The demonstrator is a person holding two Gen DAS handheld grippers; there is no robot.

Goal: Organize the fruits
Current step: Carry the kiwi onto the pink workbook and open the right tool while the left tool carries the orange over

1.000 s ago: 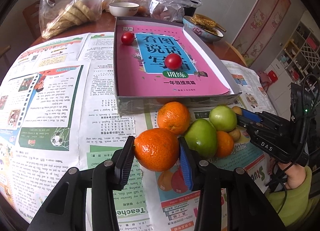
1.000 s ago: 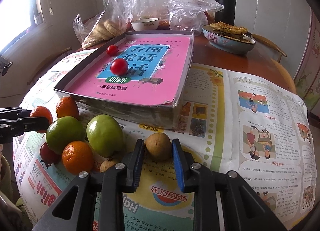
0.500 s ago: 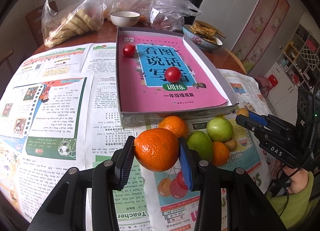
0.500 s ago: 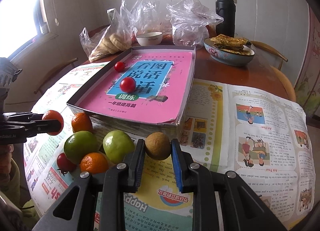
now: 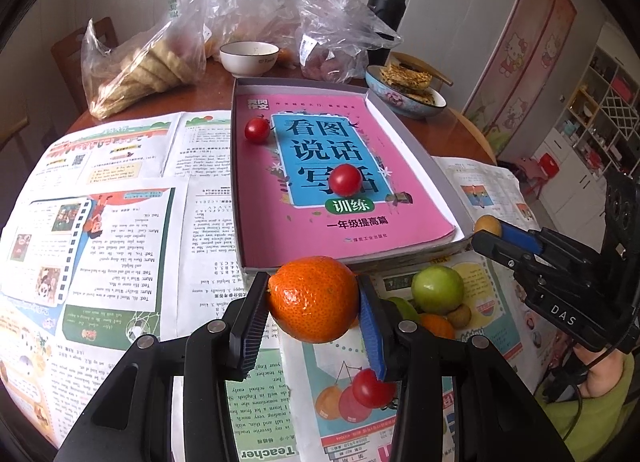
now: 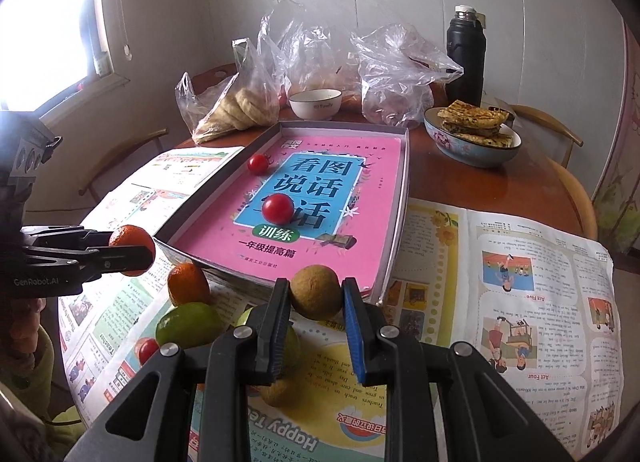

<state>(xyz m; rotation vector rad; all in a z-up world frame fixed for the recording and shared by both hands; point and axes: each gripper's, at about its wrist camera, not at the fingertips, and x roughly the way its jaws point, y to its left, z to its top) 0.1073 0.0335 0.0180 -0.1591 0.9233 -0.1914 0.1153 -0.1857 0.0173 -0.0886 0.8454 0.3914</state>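
Observation:
My left gripper [image 5: 314,308] is shut on an orange mandarin [image 5: 312,304] and holds it above the newspaper, just short of the grey box [image 5: 400,123]. My right gripper [image 6: 316,300] is shut on a small brown fruit [image 6: 315,291], lifted near the box's front right corner. The box [image 6: 396,213] holds a pink book [image 5: 320,181] with two cherry tomatoes [image 5: 345,179] [image 5: 257,129] on it. Loose fruit lies on the newspaper: a green fruit [image 5: 437,289], a mandarin [image 6: 187,286], a green fruit [image 6: 190,324] and a cherry tomato [image 5: 372,388].
Newspapers [image 5: 100,221] cover the round wooden table [image 6: 500,189]. Behind the box stand a white bowl [image 5: 249,57], plastic bags of food [image 5: 140,65], a black flask [image 6: 466,57] and a bowl of pancakes [image 6: 472,133]. Chairs stand around the table.
Both grippers have risen and moved toward the box, each keeping its fruit. The pile of loose fruit now lies lower and closer beneath them.

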